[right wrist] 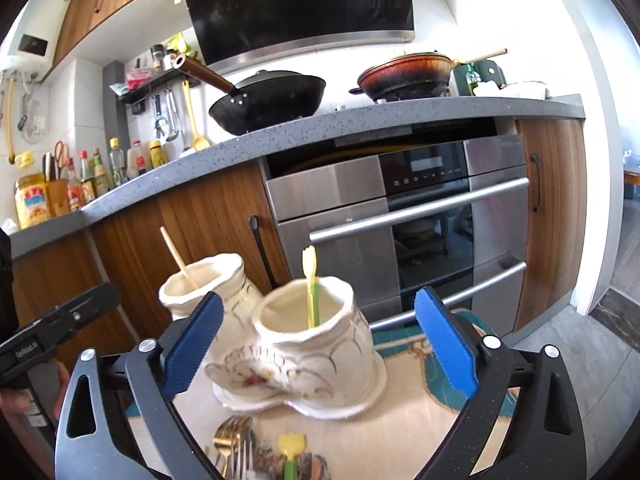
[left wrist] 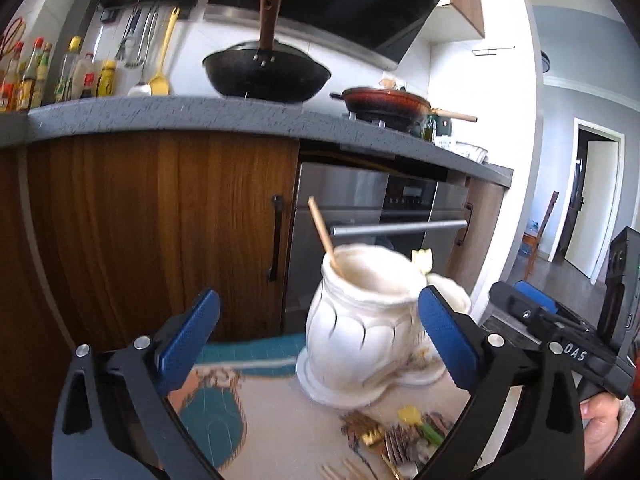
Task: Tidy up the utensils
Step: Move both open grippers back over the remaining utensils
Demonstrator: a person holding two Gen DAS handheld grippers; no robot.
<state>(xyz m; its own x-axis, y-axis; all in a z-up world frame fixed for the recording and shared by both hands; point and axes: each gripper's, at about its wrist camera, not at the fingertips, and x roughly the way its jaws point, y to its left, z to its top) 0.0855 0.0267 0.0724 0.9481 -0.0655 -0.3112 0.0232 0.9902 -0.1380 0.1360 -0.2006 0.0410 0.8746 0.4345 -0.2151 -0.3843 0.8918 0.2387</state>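
Kitchen; patterned tabletop (right wrist: 400,432) bears white holder (right wrist: 312,360), forks (right wrist: 232,436).

Yellow-green fork (right wrist: 310,288) upright in holder (right wrist: 316,344)

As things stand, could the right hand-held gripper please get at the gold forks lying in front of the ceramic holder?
Probably yes: the right hand-held gripper is open and empty, and the gold forks lie uncovered just below it, nearer than the ceramic holder.

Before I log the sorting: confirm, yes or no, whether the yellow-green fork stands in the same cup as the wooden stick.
No: the yellow-green fork stands in the nearer cup, the wooden stick in the farther.
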